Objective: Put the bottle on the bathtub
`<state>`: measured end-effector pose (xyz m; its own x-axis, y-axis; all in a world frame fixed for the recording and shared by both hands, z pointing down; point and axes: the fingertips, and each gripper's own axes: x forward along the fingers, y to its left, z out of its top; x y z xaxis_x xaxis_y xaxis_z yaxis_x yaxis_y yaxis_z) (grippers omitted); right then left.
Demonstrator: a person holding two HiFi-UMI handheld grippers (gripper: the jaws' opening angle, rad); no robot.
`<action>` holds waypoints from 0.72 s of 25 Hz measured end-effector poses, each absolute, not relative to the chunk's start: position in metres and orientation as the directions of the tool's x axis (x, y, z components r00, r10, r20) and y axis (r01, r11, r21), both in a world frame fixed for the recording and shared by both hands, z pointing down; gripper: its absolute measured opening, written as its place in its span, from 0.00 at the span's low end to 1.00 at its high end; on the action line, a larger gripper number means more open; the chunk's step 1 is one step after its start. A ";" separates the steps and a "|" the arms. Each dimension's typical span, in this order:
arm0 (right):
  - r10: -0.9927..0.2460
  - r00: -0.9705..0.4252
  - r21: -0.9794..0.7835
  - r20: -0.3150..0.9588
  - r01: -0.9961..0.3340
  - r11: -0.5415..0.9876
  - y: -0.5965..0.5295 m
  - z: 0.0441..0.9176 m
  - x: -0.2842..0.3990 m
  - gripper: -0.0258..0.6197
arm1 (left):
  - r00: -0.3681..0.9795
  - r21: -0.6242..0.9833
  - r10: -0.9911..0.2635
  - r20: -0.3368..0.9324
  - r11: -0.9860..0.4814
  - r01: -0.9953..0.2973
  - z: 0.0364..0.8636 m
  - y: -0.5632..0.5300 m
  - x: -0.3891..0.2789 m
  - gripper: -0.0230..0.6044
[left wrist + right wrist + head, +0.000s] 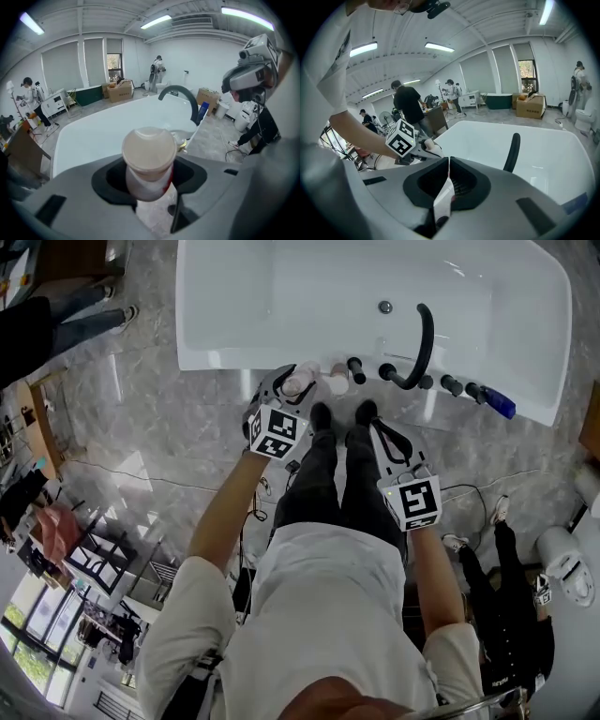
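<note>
My left gripper (292, 386) is shut on a small bottle (301, 379) with a beige cap, held over the near rim of the white bathtub (225, 352). In the left gripper view the bottle (149, 161) stands between the two jaws of that gripper (150, 180), cap towards the camera, with the bathtub (93, 136) beyond it. My right gripper (377, 430) hangs lower, near the person's shoes, with its jaws together and nothing held. In the right gripper view that gripper (448, 162) points over the bathtub (543, 154), with the left gripper's marker cube (401, 137) to its left.
A black curved faucet (424, 341) and several black knobs (356, 369) sit on the tub's near rim, with a blue bottle (498, 402) at its right end. A cable (469, 488) lies on the marble floor. A person in black (511, 615) stands at the right.
</note>
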<state>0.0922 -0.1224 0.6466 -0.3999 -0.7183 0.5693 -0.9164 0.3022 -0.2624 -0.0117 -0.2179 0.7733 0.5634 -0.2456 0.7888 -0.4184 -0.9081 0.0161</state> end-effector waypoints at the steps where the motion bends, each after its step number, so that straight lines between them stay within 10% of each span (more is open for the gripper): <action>1: -0.715 -0.403 -0.269 0.571 -0.915 0.301 -0.124 0.652 0.091 0.09 | 0.558 0.014 -0.244 0.793 -0.909 -0.416 0.781 -0.219 -0.012 0.39; 18: -0.679 -0.415 -0.308 0.605 -0.909 0.281 -0.134 0.706 0.083 0.09 | 0.572 -0.028 -0.198 0.796 -0.956 -0.291 0.858 -0.223 0.000 0.39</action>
<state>0.0831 -0.1337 0.7057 -0.4147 -0.6793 0.6055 -0.9091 0.2805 -0.3079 -0.0001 -0.2230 0.8580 0.5725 -0.1977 0.7957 -0.2913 -0.9562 -0.0281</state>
